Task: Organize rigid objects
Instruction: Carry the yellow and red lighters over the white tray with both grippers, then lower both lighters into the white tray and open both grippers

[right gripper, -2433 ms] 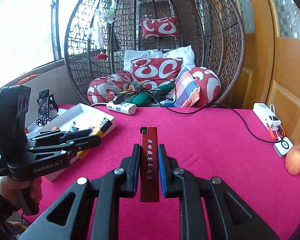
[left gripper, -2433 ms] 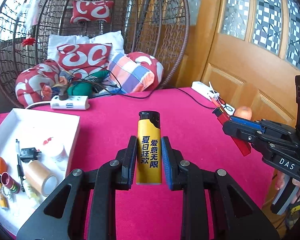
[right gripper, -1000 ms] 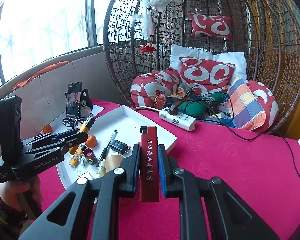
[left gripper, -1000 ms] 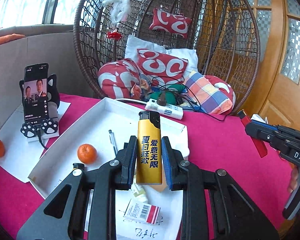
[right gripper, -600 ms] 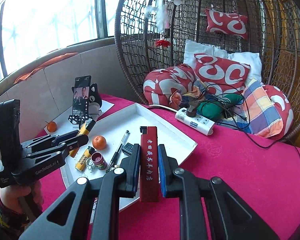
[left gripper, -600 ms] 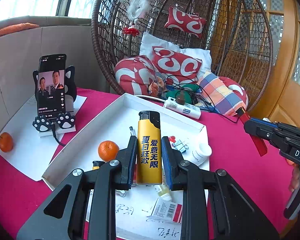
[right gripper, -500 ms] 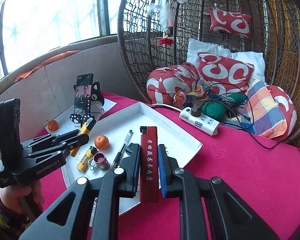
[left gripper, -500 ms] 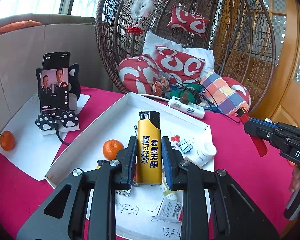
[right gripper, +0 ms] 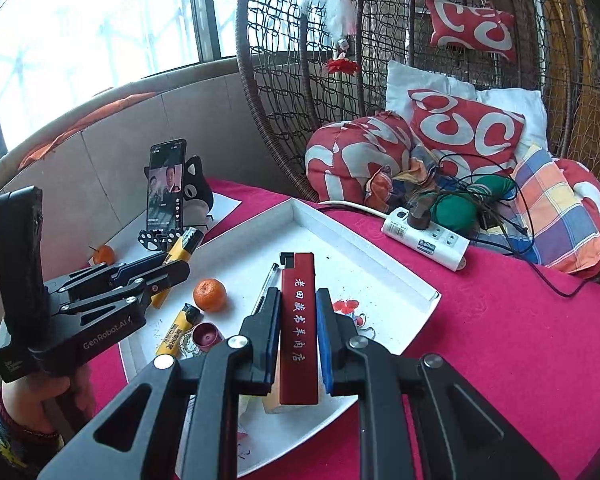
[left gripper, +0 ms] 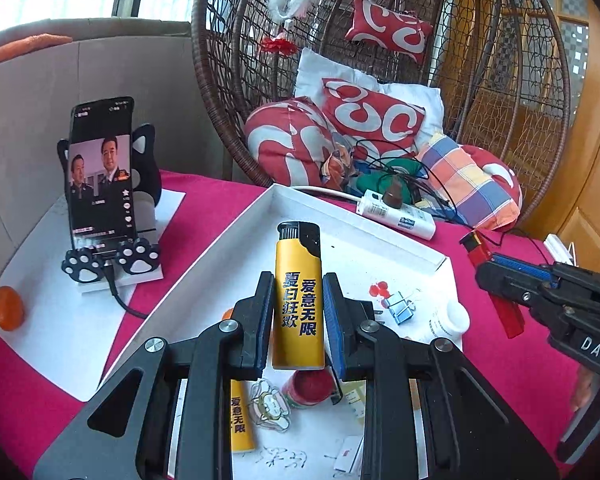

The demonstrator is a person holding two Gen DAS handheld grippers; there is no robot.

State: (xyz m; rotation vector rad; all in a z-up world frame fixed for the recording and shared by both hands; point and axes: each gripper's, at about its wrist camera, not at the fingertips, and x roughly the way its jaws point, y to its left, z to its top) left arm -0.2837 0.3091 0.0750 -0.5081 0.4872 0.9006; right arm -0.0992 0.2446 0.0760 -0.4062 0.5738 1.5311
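1. tangerine (left gripper: 7,307) sits far left on a white sheet (left gripper: 40,280), well apart from the tray.
2. phone (left gripper: 101,174) stands upright in a cat-shaped stand (left gripper: 112,258) on the same sheet, screen lit.
3. white tray (left gripper: 220,264) lies on the pink tablecloth (left gripper: 500,380); it holds a second tangerine (right gripper: 209,294), a pen (right gripper: 266,286), a spare yellow lighter (right gripper: 179,330), a small red cap (right gripper: 206,335), binder clips (left gripper: 400,307) and a white bottle (left gripper: 448,320).
4. left gripper (left gripper: 298,316) pinches a yellow lighter (left gripper: 299,300) upright between its pads, black top up, held above the near part of the tray.
5. right gripper (right gripper: 298,344) is clamped on a slim red lighter (right gripper: 299,332), upright, above the tray's near right edge.
6. in the left wrist view the right gripper shows at far right over the cloth, red lighter sticking out of its tips.
7. white power strip (left gripper: 396,216) with a plug lies just beyond the tray's far corner.
8. wicker hanging chair (left gripper: 500,80) with red-and-white cushions (left gripper: 374,120) fills the back right.
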